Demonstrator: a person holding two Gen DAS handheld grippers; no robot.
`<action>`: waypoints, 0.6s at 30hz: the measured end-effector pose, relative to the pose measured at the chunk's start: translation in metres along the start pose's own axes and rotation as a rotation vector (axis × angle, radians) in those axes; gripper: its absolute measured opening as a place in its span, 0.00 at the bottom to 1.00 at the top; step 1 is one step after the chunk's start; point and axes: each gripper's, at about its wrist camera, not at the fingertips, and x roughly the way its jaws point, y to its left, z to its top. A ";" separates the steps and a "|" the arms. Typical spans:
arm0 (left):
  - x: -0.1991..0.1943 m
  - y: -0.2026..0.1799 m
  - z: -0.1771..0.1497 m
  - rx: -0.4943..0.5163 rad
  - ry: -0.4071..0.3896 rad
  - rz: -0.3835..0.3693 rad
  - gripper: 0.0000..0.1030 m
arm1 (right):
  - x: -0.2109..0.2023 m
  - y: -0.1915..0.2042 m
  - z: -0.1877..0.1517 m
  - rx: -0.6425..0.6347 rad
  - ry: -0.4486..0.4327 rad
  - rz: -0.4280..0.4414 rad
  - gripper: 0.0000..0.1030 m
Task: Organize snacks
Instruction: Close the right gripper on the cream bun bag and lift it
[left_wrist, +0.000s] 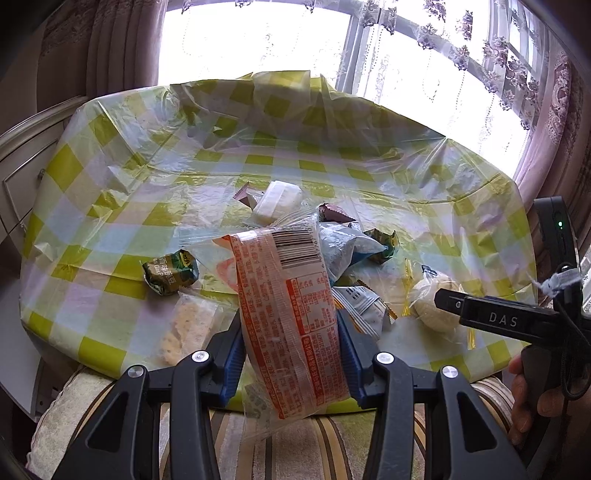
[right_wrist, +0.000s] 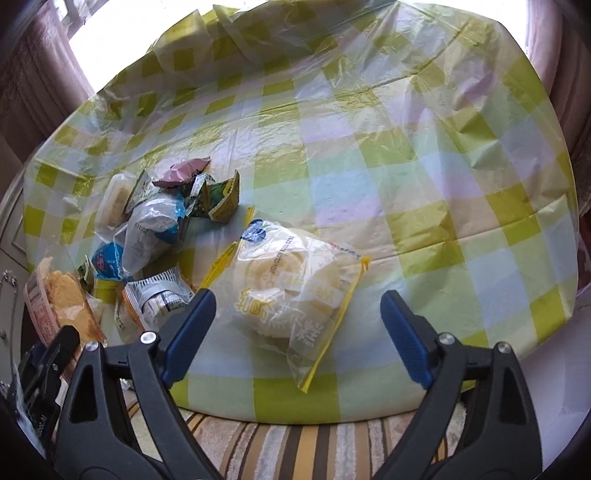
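My left gripper (left_wrist: 290, 332) is shut on an orange-printed clear bread packet (left_wrist: 288, 295) and holds it above the near edge of the checked table (left_wrist: 110, 206). The same packet shows at the far left of the right wrist view (right_wrist: 62, 299). My right gripper (right_wrist: 295, 314) is open, its jaws either side of a yellow-edged bun packet (right_wrist: 295, 280) that lies on the table. That bun also shows in the left wrist view (left_wrist: 436, 299). A pile of small snacks (right_wrist: 155, 221) lies left of the bun.
A green candy packet (left_wrist: 170, 271) and a cracker packet (left_wrist: 188, 328) lie left of the held packet. A white wrapped cake (left_wrist: 277, 201) lies farther back. A striped cushion (right_wrist: 295, 443) is under the table's near edge. A cabinet (left_wrist: 22, 173) stands at left.
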 end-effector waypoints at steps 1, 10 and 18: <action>0.000 0.001 0.000 -0.002 0.000 -0.001 0.45 | -0.003 0.007 0.003 -0.075 -0.021 -0.045 0.89; 0.003 0.003 -0.001 -0.011 0.009 -0.005 0.45 | -0.002 0.034 0.009 -0.583 -0.005 0.015 1.00; 0.004 -0.001 0.001 0.005 0.015 -0.001 0.45 | 0.036 0.021 0.017 -0.511 0.096 0.109 0.86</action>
